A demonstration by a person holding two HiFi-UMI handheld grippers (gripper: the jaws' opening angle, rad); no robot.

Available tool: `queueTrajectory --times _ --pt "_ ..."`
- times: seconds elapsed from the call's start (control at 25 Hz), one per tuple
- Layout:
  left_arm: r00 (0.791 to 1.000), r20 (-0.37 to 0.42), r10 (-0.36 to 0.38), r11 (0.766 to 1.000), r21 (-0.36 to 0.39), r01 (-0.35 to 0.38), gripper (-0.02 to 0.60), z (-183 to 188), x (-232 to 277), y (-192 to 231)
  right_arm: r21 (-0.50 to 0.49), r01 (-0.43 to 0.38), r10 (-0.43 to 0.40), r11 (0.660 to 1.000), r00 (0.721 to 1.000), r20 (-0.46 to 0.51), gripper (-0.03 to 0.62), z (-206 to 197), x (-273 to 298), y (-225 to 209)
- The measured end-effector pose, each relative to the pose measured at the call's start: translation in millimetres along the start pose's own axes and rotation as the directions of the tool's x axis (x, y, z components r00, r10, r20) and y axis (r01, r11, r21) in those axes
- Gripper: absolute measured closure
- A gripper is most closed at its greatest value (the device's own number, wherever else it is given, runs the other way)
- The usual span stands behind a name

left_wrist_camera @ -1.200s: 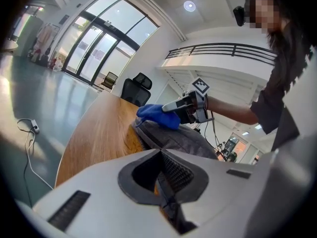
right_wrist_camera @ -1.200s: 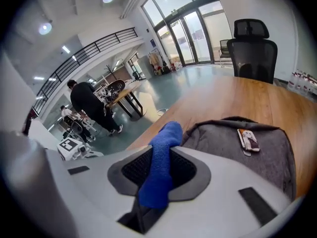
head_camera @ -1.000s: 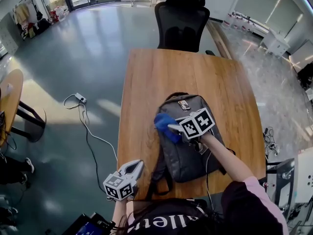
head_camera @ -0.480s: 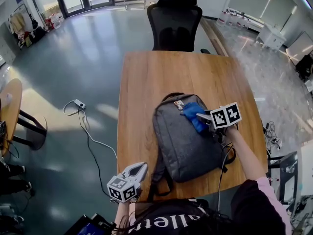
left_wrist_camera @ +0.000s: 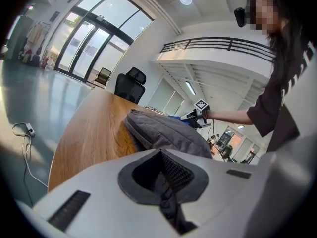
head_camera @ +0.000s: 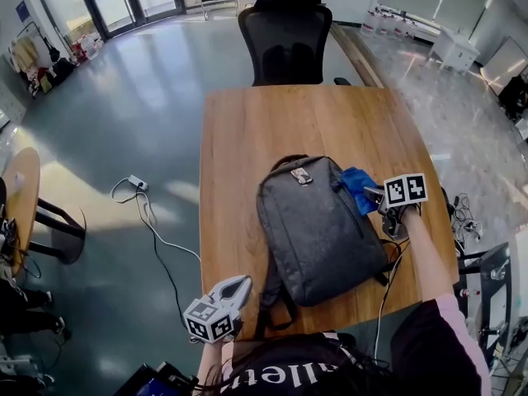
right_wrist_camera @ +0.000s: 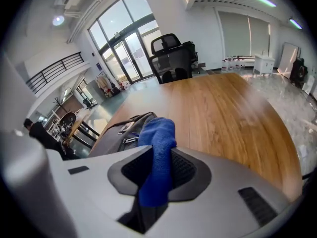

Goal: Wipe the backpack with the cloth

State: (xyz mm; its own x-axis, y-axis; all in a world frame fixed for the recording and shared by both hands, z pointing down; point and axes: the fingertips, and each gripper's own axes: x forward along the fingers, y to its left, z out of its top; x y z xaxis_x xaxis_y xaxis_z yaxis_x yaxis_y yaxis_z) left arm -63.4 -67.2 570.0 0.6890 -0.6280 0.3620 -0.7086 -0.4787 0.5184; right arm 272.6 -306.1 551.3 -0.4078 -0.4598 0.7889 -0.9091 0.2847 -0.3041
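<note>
A grey backpack (head_camera: 318,225) lies flat on the wooden table (head_camera: 264,130), top end toward the far side. My right gripper (head_camera: 373,193) is shut on a blue cloth (head_camera: 358,186) at the backpack's upper right edge. In the right gripper view the blue cloth (right_wrist_camera: 157,155) hangs between the jaws, with the backpack (right_wrist_camera: 121,128) just beyond. My left gripper (head_camera: 233,288) is shut and holds nothing, at the table's near left edge beside a backpack strap (head_camera: 268,291). The left gripper view looks along the backpack (left_wrist_camera: 166,130) toward the right gripper (left_wrist_camera: 190,116).
A black office chair (head_camera: 285,31) stands at the table's far end. A cable with a power strip (head_camera: 136,186) lies on the floor to the left. A round side table (head_camera: 21,205) sits at far left. Equipment and cables (head_camera: 487,271) crowd the right.
My right gripper has swept the blue cloth from the backpack's upper left across to its right edge. The left gripper has stayed at the near table edge.
</note>
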Motion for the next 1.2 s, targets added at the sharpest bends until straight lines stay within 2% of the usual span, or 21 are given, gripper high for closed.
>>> queueTrajectory --times 0.12,0.32,0.48,0.64,0.76,0.88,1.04,1.2 --pt "1.0 -0.009 -0.002 1.0 0.004 0.002 0.581 -1.2 -0.5 -3.1 0.031 0.015 -0.015 0.999 1.0 -0.003 0.499 -11.3 -2.7 -13.5" --pt "1.0 -0.013 -0.012 1.0 0.015 0.012 0.581 1.5 -0.8 -6.0 0.046 -0.049 0.046 0.998 0.997 0.061 0.499 -4.0 -18.3 7.1" --pt "1.0 -0.014 -0.017 1.0 0.019 0.017 0.581 0.8 -0.4 -8.9 -0.035 -0.131 0.134 0.991 0.984 0.119 0.499 9.8 -41.3 59.7" --pt "1.0 -0.011 -0.017 1.0 0.02 0.017 0.581 -1.0 -0.9 -9.5 -0.13 -0.249 0.266 0.96 0.954 0.139 0.499 10.8 -54.5 137.8" --pt "1.0 -0.003 -0.019 1.0 0.021 0.019 0.581 -1.4 -0.4 -11.1 -0.189 -0.327 0.349 0.926 0.932 0.095 0.499 -7.6 -49.8 199.7" --pt "1.0 0.003 -0.021 1.0 0.023 0.021 0.581 -1.4 -0.4 -12.6 -0.231 -0.383 0.393 0.894 0.92 -0.002 0.499 -42.9 -32.0 253.8" --pt "1.0 0.011 -0.013 1.0 0.024 0.013 0.581 -1.9 -3.9 -11.2 -0.254 -0.407 0.391 0.878 0.913 -0.112 0.499 -90.9 0.0 301.7" --pt "1.0 0.021 -0.006 1.0 0.022 0.005 0.581 -1.2 -9.7 -11.7 -0.253 -0.384 0.347 0.888 0.921 -0.178 0.499 -122.1 18.8 314.2"
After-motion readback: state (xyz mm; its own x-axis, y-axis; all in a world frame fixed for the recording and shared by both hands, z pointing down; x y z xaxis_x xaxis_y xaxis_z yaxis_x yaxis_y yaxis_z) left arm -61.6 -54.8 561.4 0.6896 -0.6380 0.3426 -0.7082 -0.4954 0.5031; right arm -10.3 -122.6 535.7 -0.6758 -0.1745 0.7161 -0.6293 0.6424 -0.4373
